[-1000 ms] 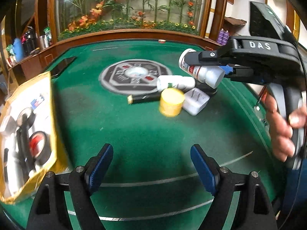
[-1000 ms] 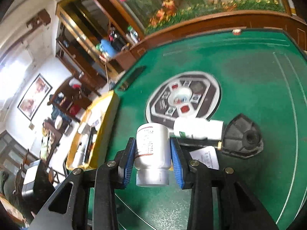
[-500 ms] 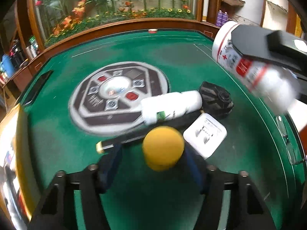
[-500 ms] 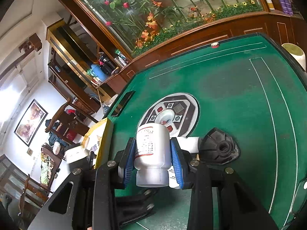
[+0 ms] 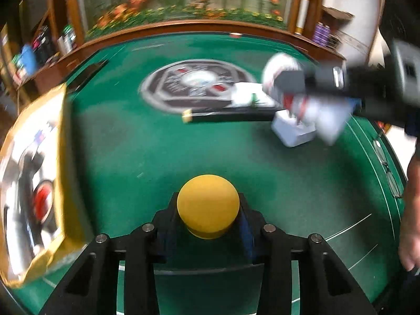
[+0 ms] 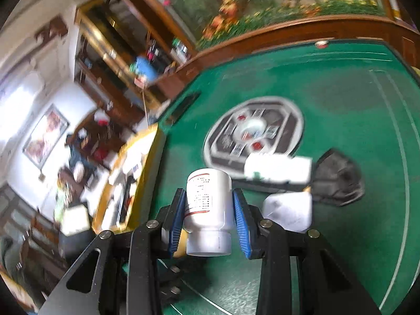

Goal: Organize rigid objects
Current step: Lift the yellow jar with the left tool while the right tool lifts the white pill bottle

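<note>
- Low in the left wrist frame, the left hand-held gripper [image 5: 208,219] has just been closing and clasps the yellow jar [image 5: 208,206].
- At lower centre of the right wrist frame, the right hand-held gripper [image 6: 208,216] clamps the white bottle [image 6: 209,210] above the green tabletop [image 6: 341,78].

Green felt bench [image 5: 147,157] under it all, white lines curving across it, and a round grey control panel [image 5: 195,85] with red buttons set dead centre. Wooden rim [image 5: 183,27] runs round the far edge, a small red-and-white chip [image 6: 321,44] sitting just inside it. Behind that, glass with orange flowers [image 6: 223,21] and green stems. Off to the side, wooden shelves [image 6: 110,60] crammed with clutter, and a framed picture [image 6: 46,134] on the white wall.
</note>
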`<state>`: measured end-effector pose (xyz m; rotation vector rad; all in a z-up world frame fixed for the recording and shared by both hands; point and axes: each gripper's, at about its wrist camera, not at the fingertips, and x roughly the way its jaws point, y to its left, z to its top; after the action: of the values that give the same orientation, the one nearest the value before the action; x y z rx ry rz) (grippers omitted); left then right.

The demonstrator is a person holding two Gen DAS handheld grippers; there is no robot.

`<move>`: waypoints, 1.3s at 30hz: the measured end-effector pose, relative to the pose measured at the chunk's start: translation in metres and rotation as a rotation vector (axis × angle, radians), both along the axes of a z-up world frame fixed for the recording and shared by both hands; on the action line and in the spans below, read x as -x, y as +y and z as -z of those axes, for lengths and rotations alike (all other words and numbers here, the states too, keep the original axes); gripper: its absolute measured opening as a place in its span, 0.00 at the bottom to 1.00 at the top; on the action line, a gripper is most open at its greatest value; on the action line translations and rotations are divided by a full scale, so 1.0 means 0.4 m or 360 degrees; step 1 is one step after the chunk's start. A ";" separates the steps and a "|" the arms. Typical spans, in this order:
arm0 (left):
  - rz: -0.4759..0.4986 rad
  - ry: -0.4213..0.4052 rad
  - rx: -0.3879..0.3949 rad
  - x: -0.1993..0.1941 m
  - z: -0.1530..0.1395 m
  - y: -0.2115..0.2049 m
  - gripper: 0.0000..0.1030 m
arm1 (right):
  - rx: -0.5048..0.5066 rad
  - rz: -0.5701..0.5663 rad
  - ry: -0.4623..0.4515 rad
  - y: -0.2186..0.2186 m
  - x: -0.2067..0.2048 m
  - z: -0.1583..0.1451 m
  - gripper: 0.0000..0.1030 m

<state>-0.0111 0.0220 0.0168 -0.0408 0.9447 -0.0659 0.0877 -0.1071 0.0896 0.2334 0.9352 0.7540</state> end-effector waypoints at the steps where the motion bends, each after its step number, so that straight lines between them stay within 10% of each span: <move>1: -0.0024 -0.0004 0.0035 0.003 0.000 0.015 0.41 | 0.0052 -0.0036 0.0004 0.021 0.004 0.011 0.34; 11: -0.0018 0.0012 -0.0060 -0.002 0.007 -0.004 0.52 | 0.0612 -0.0142 -0.0107 0.127 0.046 0.115 0.33; 22: -0.0003 0.0045 -0.0079 -0.006 0.012 -0.021 0.78 | 0.0683 -0.0154 -0.0118 0.137 0.047 0.132 0.34; 26: -0.0005 0.0042 -0.0086 -0.003 0.013 -0.023 0.78 | 0.0648 -0.0145 -0.0094 0.130 0.042 0.130 0.34; 31: -0.0078 0.0007 -0.0088 0.006 0.006 -0.012 0.42 | 0.0604 -0.0134 -0.0053 0.124 0.036 0.127 0.34; 39: -0.0114 -0.0029 -0.0125 0.016 -0.001 -0.015 0.41 | 0.0498 -0.0137 -0.0063 0.117 0.042 0.104 0.33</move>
<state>-0.0174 0.0159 0.0172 -0.0012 0.9262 0.0371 0.0710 -0.0603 0.0478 -0.0961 1.0158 0.6779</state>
